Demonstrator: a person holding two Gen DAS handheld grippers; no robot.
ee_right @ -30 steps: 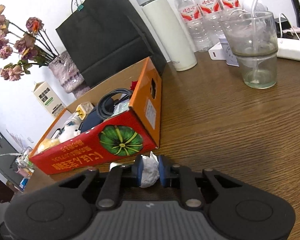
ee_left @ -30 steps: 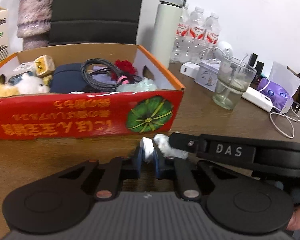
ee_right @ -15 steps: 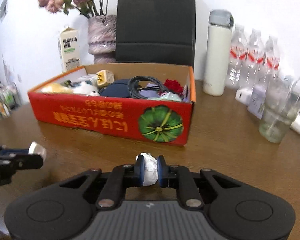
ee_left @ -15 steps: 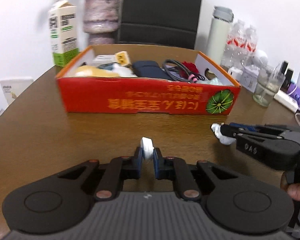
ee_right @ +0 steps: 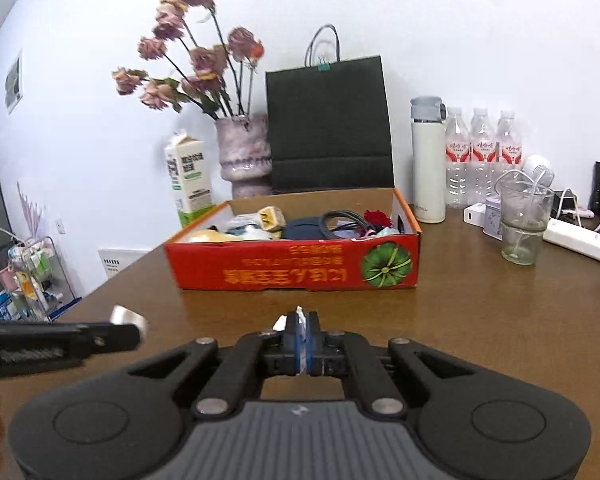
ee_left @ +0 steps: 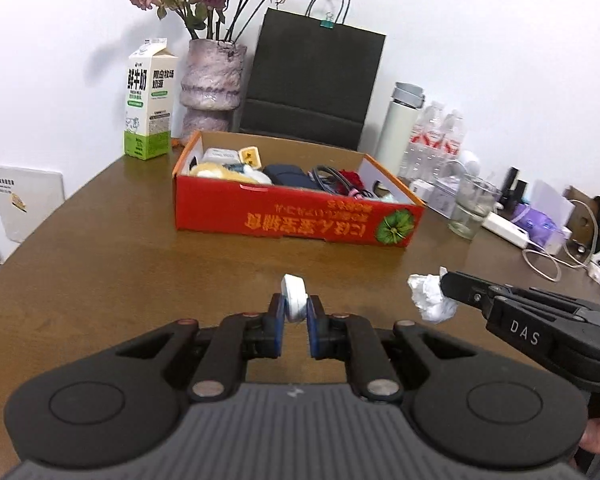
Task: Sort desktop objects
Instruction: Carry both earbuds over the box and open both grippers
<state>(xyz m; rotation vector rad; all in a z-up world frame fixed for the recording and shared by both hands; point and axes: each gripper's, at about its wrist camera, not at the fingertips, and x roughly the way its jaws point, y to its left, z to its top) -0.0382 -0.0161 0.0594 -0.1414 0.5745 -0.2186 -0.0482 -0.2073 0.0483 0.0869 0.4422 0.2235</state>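
A red cardboard box (ee_left: 300, 220) holding several small items sits mid-table, also seen in the right wrist view as the box (ee_right: 296, 272). My left gripper (ee_left: 294, 314) is shut on a small white round disc (ee_left: 294, 300), held above the brown table in front of the box. My right gripper (ee_right: 301, 322) is shut on a crumpled white tissue (ee_right: 299, 314), of which only a sliver shows between the pads. From the left wrist view the tissue (ee_left: 432, 298) bulges out of the right gripper (ee_left: 446, 286) at the right. The left gripper (ee_right: 134, 330) appears blurred at the left.
Behind the box stand a milk carton (ee_left: 150, 100), a vase of dried roses (ee_left: 212, 88), a black paper bag (ee_left: 312, 84), a white flask (ee_left: 402, 128) and water bottles (ee_right: 482, 160). A glass cup (ee_right: 522, 224), a power strip (ee_right: 580, 238) and cables lie at the right.
Both grippers have drawn back from the box and risen, still carrying the disc and the tissue. The right gripper rolled level and its pads squeezed the tissue much thinner.
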